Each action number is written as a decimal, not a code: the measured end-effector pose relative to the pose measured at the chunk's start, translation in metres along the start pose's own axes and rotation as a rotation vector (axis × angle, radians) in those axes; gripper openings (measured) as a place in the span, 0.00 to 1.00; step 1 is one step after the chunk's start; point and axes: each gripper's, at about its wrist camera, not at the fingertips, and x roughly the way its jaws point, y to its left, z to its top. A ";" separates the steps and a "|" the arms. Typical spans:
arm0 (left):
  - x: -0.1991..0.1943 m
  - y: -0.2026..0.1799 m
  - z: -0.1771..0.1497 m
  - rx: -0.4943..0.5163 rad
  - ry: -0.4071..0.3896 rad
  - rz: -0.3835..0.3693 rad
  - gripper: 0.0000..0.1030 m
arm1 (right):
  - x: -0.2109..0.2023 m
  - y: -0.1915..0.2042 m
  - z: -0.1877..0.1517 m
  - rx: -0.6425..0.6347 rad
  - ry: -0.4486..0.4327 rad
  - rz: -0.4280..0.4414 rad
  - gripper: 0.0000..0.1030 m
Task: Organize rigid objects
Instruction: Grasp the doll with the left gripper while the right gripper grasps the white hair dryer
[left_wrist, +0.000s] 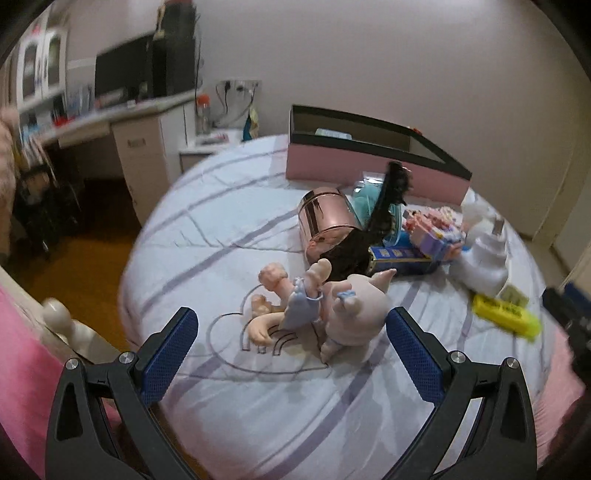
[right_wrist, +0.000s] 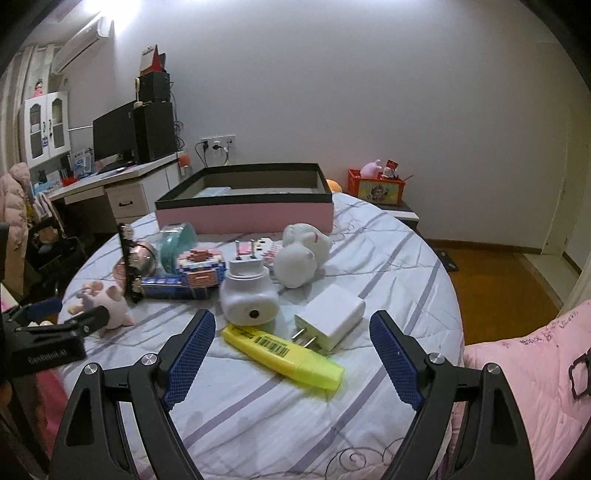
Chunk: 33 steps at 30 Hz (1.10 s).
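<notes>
Both tongs are hovering over a striped bedspread (right_wrist: 369, 258), jaws spread wide and gripping nothing. Just ahead of the right gripper (right_wrist: 291, 354), a yellow highlighter (right_wrist: 284, 350) is lying flat, its long axis slanting from far-left to near-right, cap end nearer the right finger. A pink doll (left_wrist: 314, 310) is sprawling ahead of the left gripper (left_wrist: 291, 347). A pink box (right_wrist: 243, 216) is sitting open beyond.

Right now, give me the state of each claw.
Left claw: open, holding nothing, above the pink doll.
Right claw: open, holding nothing, over the yellow highlighter.
</notes>
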 end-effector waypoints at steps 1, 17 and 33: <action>0.004 0.000 0.000 -0.006 0.008 -0.013 1.00 | 0.005 -0.001 0.000 0.004 0.009 -0.001 0.85; 0.029 -0.021 0.012 0.090 0.013 0.028 0.80 | 0.040 0.002 0.005 -0.008 0.059 0.003 0.85; 0.007 -0.033 0.018 0.139 -0.029 0.008 0.80 | 0.092 0.020 0.023 -0.071 0.159 0.141 0.84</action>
